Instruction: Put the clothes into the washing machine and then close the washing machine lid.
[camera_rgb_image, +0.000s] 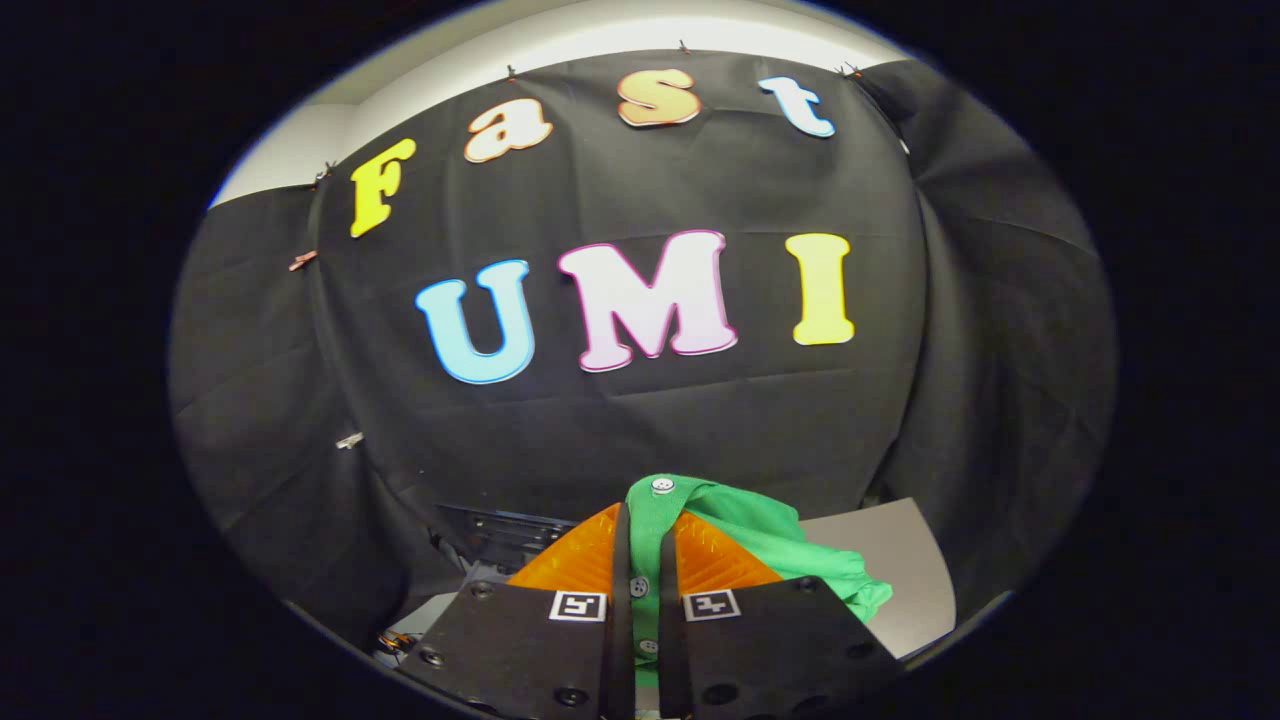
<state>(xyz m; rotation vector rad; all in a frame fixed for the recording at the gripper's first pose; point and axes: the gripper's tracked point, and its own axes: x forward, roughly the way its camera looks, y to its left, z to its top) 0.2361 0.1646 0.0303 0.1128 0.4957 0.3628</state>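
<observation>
Cloth-walled (640, 420) recording booth

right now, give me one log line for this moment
tool: shut on shirt | shirt: green, buttoned, pinched between fingers, lifted, draping to one side | beyond: black cloth wall | grey surface below shirt

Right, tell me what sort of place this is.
Most likely a staged recording booth, not a real laundry room. Black cloth is pinned up as the wall, a plain grey surface lies beyond the fingers, and the tool is shut on a green garment.
</observation>
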